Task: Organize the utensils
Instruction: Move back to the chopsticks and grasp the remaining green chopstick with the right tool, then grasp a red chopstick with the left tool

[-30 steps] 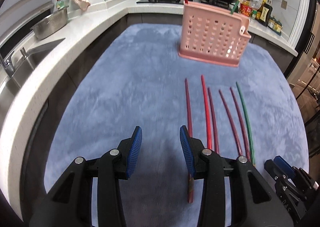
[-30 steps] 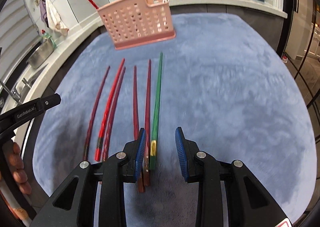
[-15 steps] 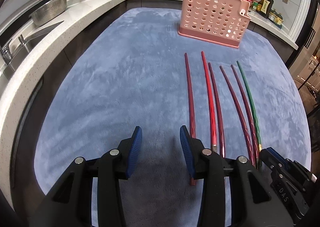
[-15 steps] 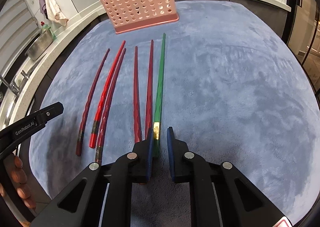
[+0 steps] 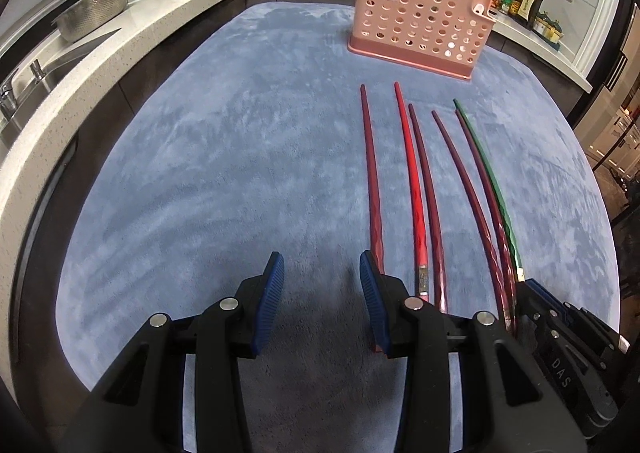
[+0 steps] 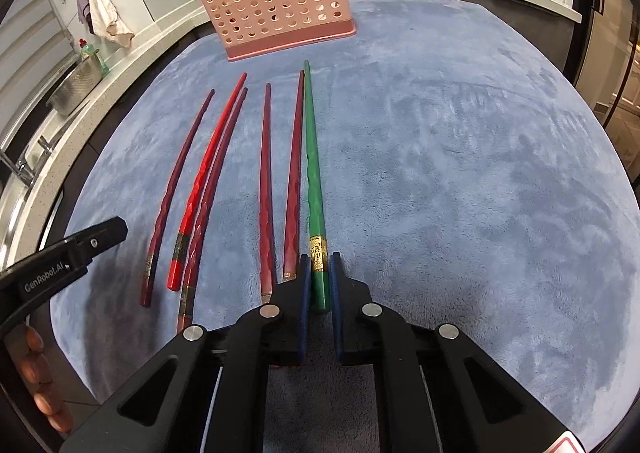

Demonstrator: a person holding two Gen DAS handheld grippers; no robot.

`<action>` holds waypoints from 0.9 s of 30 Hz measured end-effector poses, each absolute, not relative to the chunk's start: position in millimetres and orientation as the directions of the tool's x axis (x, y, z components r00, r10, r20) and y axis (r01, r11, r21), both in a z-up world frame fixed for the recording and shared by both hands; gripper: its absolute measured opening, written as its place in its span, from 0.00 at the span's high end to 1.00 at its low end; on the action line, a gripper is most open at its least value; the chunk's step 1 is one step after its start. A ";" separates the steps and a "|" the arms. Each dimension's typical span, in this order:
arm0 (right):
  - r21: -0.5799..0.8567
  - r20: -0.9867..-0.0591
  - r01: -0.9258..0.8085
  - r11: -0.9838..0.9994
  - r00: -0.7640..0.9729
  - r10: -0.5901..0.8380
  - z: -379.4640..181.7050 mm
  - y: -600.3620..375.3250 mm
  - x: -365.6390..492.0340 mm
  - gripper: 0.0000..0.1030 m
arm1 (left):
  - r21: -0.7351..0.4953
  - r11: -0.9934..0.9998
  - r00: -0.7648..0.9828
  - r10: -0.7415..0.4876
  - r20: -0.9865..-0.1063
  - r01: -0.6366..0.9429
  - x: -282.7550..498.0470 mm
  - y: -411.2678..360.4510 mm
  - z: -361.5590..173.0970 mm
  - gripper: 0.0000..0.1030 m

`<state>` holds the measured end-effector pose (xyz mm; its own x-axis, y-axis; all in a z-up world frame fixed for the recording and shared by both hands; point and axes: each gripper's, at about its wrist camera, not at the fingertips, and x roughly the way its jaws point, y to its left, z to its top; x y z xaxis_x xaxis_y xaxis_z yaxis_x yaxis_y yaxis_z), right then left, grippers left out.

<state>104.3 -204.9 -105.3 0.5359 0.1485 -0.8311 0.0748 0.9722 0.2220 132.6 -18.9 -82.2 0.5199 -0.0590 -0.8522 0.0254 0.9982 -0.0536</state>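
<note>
Your right gripper [image 6: 319,277] clamps the green chopstick [image 6: 313,169] nearest you, its tip toward the pink basket [image 6: 276,1]; your left gripper [image 5: 322,285] hangs open, empty.

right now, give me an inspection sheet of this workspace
surface: blue mat over the table
job's things: six chopsticks lie side by side; green chopstick at the right end; pink basket upright beyond, chopsticks in it
clutter: nothing seen
grippers: right gripper shut on the green chopstick; left gripper open, empty, above the mat
cables: nothing seen
surroundings: white counter, sink, colander, stove with pans, bottles
</note>
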 end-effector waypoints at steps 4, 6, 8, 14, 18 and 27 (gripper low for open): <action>0.235 -0.831 0.083 0.969 0.534 0.156 -105.1 -207.9 101.3 0.92 | -0.071 0.997 0.511 -0.082 -0.856 0.042 129.5 -22.5 -83.7 0.64; 0.241 -0.831 0.087 0.967 0.533 0.160 -105.0 -208.8 99.4 0.92 | -0.073 0.996 0.508 -0.089 -0.857 0.052 127.7 -25.8 -84.8 0.62; 0.250 -0.831 0.091 0.964 0.531 0.165 -105.2 -210.3 98.0 0.92 | -0.076 0.995 0.503 -0.095 -0.859 0.059 125.8 -29.3 -87.0 0.61; 0.250 -0.831 0.093 0.964 0.531 0.164 -104.6 -210.1 95.8 0.92 | -0.084 0.994 0.481 -0.109 -0.870 0.074 123.6 -35.2 -95.8 0.61; 0.249 -0.831 0.092 0.964 0.531 0.164 -104.7 -209.7 95.9 0.92 | -0.082 0.994 0.469 -0.106 -0.877 0.070 123.9 -35.0 -103.1 0.62; 0.249 -0.831 0.093 0.964 0.532 0.163 -104.6 -209.7 95.3 0.92 | -0.058 0.995 0.475 -0.092 -0.875 0.087 120.0 -32.8 -109.0 0.76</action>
